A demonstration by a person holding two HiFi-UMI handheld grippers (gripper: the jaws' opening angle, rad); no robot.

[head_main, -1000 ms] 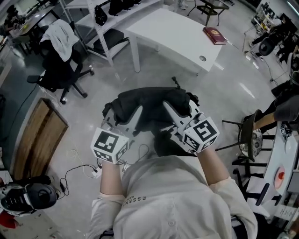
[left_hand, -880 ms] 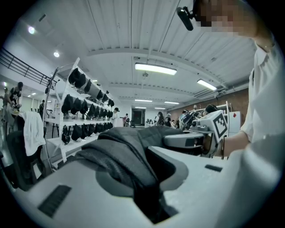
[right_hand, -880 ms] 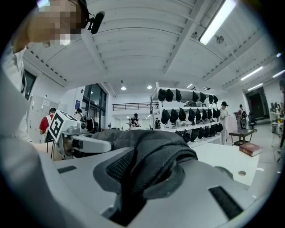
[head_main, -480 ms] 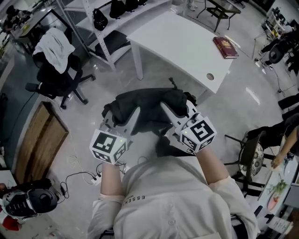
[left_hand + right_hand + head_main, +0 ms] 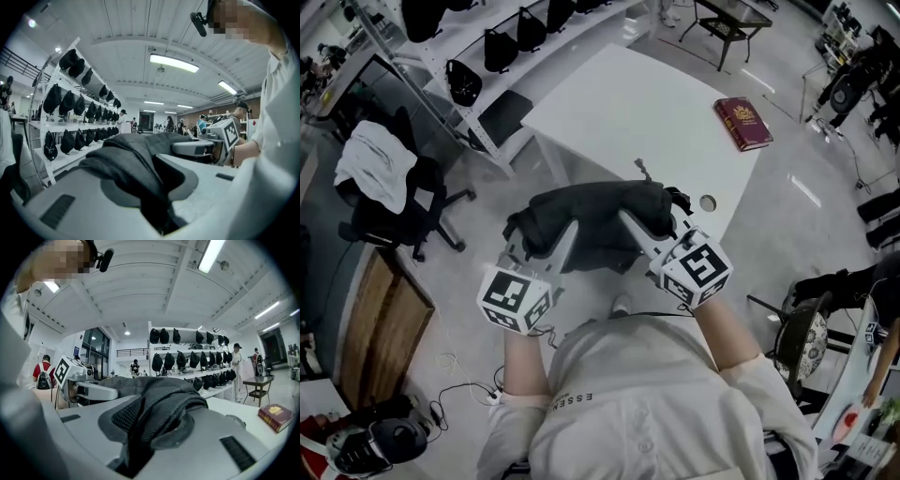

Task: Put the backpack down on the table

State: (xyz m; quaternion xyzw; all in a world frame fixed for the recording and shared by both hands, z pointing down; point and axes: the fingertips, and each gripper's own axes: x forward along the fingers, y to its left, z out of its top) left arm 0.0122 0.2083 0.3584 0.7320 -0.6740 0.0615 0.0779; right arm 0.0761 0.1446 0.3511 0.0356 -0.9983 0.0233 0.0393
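Over table (image 5: 637,103) edge, 2 hand-held grippers (image 5: 570,232) (image 5: 630,219) tight on backpack (image 5: 600,208)

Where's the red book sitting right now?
In the head view, the red book lies on the white table, toward its right edge. It is beyond the round cable hole and up and to the right of the backpack.

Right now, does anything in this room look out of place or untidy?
Nothing is spilled or broken. A white cloth is slung over the chair at the left, and loose cables trail across the floor beside the person.
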